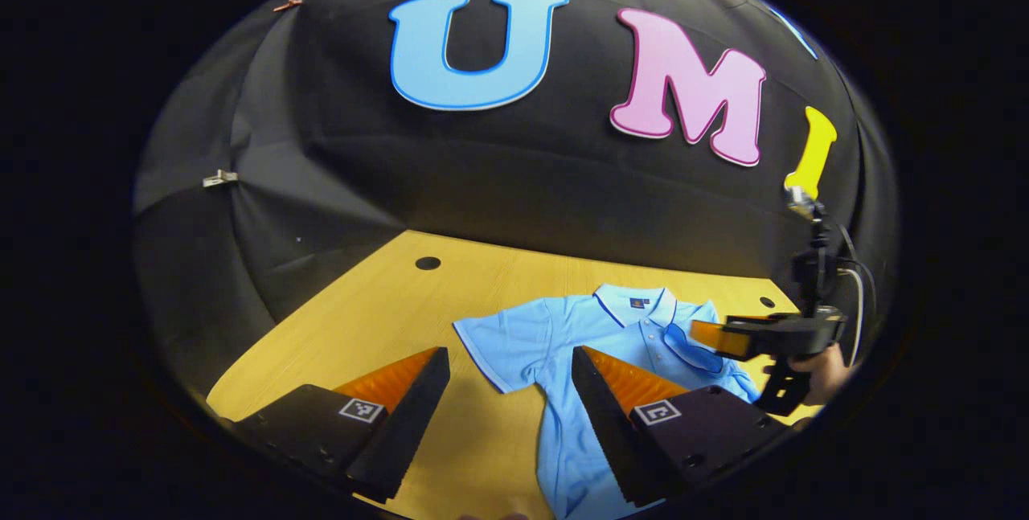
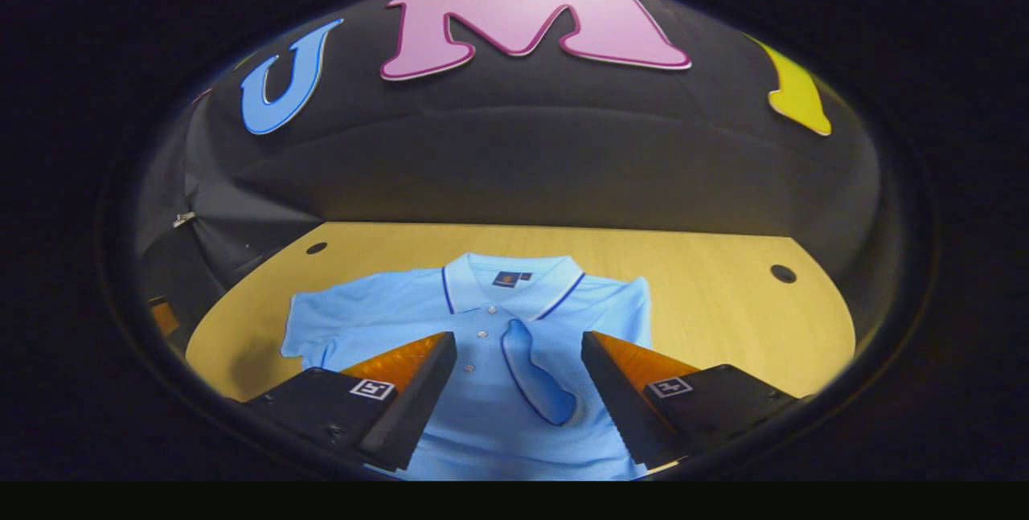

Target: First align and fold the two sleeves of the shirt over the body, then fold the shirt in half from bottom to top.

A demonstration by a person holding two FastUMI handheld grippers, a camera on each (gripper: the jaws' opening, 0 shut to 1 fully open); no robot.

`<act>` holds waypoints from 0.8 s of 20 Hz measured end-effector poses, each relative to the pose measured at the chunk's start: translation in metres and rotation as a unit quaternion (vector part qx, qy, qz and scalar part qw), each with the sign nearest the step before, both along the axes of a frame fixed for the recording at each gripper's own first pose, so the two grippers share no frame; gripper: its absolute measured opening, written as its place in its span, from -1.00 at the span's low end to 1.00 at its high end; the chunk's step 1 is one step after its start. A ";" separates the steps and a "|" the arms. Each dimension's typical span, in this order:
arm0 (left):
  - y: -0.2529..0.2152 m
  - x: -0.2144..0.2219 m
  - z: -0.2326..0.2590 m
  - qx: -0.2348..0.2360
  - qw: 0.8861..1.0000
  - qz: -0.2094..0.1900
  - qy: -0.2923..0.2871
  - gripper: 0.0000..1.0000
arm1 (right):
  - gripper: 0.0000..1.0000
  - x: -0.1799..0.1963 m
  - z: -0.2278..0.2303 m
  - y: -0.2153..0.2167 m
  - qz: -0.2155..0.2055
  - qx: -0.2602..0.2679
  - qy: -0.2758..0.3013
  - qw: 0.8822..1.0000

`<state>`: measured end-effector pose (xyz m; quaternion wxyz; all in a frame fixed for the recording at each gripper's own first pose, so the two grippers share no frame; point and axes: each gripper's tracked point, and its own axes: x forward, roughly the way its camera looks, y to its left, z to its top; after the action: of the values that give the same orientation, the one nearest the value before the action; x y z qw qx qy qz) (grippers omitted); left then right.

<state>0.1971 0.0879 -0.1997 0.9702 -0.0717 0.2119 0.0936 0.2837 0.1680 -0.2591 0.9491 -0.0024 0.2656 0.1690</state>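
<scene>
A light blue polo shirt (image 1: 563, 327) lies face up on the wooden table (image 1: 362, 303), collar toward the wall. One short sleeve (image 1: 494, 343) is spread flat to the side. The other sleeve (image 2: 539, 379) is folded inward over the chest, beside the button placket. My left gripper (image 1: 510, 355) is open above the table, just in front of the spread sleeve, holding nothing. My right gripper (image 2: 518, 339) is open over the chest with the folded sleeve between its fingers, not gripped. In the left gripper view the right gripper (image 1: 711, 337) hangs over the shirt's far shoulder, held by a hand (image 1: 824, 367).
Small round holes (image 1: 428, 263) (image 2: 782, 272) mark the table near its back edge. The black cloth wall rises right behind the table, with a clip (image 1: 219, 178) on it. Bare wood (image 2: 723, 319) lies beside the shirt on the folded-sleeve side.
</scene>
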 end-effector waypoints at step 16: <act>0.074 0.147 -0.146 -0.002 0.991 -0.016 0.130 0.94 | 0.97 -0.083 0.012 -0.108 -0.041 -0.026 -0.010 0.999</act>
<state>0.3441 0.1619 -0.3455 0.9357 -0.0578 0.3374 0.0858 0.2008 0.0602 -0.2472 0.9575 -0.0176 0.2602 0.1235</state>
